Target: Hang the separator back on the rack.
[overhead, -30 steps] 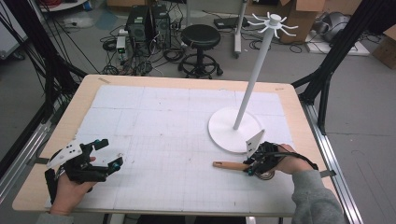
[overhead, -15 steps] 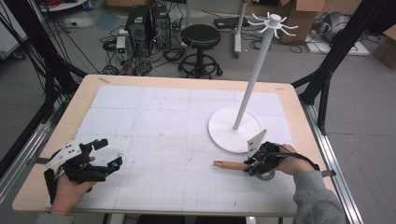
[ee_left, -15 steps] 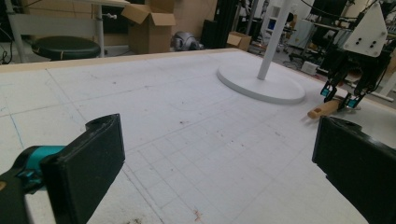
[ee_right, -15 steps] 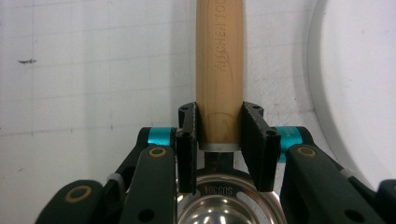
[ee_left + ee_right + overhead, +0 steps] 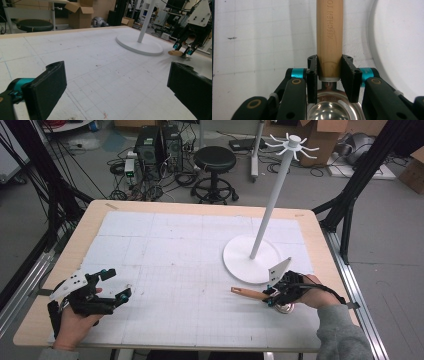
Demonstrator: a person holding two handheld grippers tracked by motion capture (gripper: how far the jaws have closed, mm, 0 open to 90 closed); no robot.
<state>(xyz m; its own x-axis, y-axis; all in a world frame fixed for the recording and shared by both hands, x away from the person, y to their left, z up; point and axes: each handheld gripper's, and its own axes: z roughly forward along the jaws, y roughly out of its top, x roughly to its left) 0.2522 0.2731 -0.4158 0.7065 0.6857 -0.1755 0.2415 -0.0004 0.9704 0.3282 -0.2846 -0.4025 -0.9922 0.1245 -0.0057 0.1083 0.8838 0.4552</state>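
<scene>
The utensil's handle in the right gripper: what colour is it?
Light brown wood handle, clearest in the right gripper view.

A: Which parts of the strainer (image 5: 329, 110) can't I log?

B: In my right gripper view its steel bowl is cut off by the bottom edge, and the wooden handle (image 5: 329, 32) runs out past the top edge. The stamped lettering on the rim is too small to read.

A: From the high view?

B: My right gripper (image 5: 272, 294) and hand cover most of the bowl.

Left tool (image 5: 117, 92) wide open above white mat (image 5: 100, 62), stand base (image 5: 140, 45) beyond.
</scene>
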